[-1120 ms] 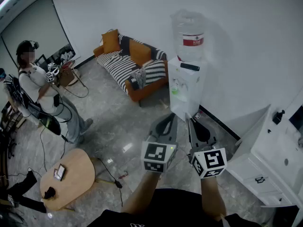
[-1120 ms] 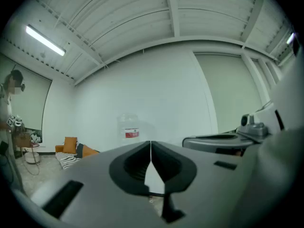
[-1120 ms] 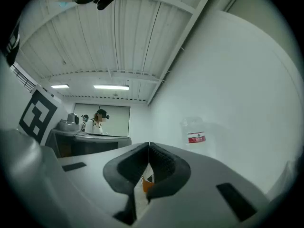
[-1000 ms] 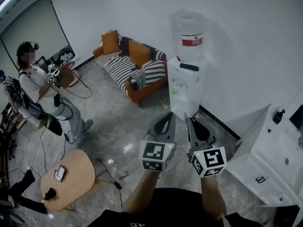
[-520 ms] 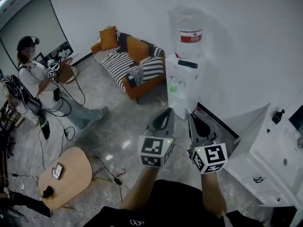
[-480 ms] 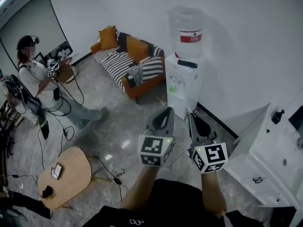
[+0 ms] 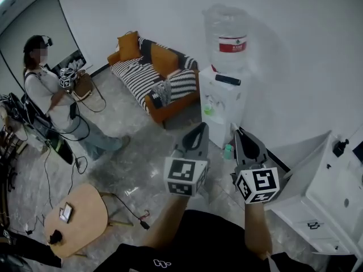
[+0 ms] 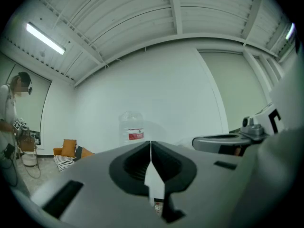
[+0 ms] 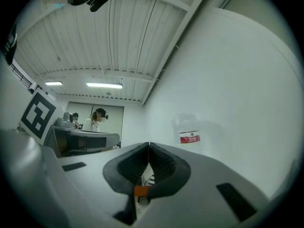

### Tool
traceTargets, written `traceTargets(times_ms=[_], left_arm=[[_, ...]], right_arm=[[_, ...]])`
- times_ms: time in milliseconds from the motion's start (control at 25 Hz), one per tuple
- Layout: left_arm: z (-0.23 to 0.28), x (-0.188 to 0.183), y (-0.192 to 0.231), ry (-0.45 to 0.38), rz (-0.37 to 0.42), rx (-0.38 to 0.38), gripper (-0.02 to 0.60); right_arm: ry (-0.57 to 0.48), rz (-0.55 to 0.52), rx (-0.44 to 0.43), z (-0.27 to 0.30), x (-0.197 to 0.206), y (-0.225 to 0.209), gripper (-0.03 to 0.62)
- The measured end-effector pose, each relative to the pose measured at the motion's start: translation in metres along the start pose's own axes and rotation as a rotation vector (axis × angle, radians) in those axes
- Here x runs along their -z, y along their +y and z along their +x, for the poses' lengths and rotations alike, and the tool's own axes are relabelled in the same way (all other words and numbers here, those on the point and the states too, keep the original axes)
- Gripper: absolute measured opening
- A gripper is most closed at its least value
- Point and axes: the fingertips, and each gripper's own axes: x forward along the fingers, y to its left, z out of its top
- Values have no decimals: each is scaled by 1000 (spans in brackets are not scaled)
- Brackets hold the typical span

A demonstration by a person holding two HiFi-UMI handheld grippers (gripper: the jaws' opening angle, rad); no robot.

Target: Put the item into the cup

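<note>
Cup and item cannot be identified with certainty. A small green object (image 7: 228, 151) on the floor at the foot of the white water dispenser (image 7: 223, 103) may be the cup. Left of the dispenser, the left tool (image 7: 202, 127) is pressed together on nothing; in front of the dispenser, the right tool (image 7: 240, 132) is likewise closed and empty. With no target fixed, the wrong object could be seized, or a light cup knocked over.

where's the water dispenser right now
The water dispenser stands upper centre in the head view, against the white wall, just right of the striped sofa.
</note>
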Motion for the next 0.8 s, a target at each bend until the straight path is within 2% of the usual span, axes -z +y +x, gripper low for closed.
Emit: traceTargets(times_ms=[120, 360, 480, 640, 800], left_arm=[[36, 17, 31, 10, -17, -19, 14], [104, 46, 86, 96, -21, -21, 14], [130, 65, 119, 152, -36, -29, 14], [164, 111, 158, 264, -85, -33, 14], [211, 130, 201, 290, -165, -46, 14]], right_arm=[[2, -9, 0, 41, 17, -10, 12], [38, 41, 15, 134, 47, -37, 12], [65, 50, -20, 180, 66, -35, 12], [170, 83, -87, 228, 108, -24, 12], [222, 65, -110, 285, 116, -33, 12]])
